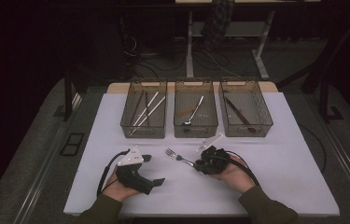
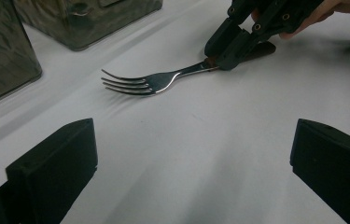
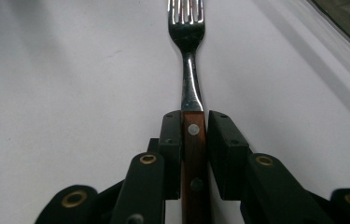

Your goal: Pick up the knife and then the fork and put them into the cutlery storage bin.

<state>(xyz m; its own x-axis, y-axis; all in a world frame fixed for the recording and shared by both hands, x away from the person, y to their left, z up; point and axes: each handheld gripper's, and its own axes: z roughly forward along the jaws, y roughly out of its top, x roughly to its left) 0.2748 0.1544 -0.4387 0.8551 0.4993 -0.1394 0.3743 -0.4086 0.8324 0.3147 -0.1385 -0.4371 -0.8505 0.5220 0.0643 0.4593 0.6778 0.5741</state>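
Note:
A fork (image 1: 177, 156) with a brown wooden handle lies flat on the white table top (image 1: 275, 177), tines toward the far left. My right gripper (image 1: 196, 163) is low over the handle end. In the right gripper view the handle (image 3: 193, 140) lies between the two jaws of that gripper (image 3: 193, 122); the left pad sits against it and a thin gap remains at the right pad. The left gripper view shows the fork (image 2: 154, 84) and the right gripper (image 2: 224, 58) beyond. My left gripper (image 1: 154, 169) rests on the table to the left, jaws wide apart (image 2: 191, 158), holding nothing.
Three clear bins stand in a row at the back. The left bin (image 1: 143, 109) holds long thin sticks, the middle bin (image 1: 196, 109) a metal utensil, the right bin (image 1: 246, 107) a wood-handled utensil. Dark floor surrounds the table.

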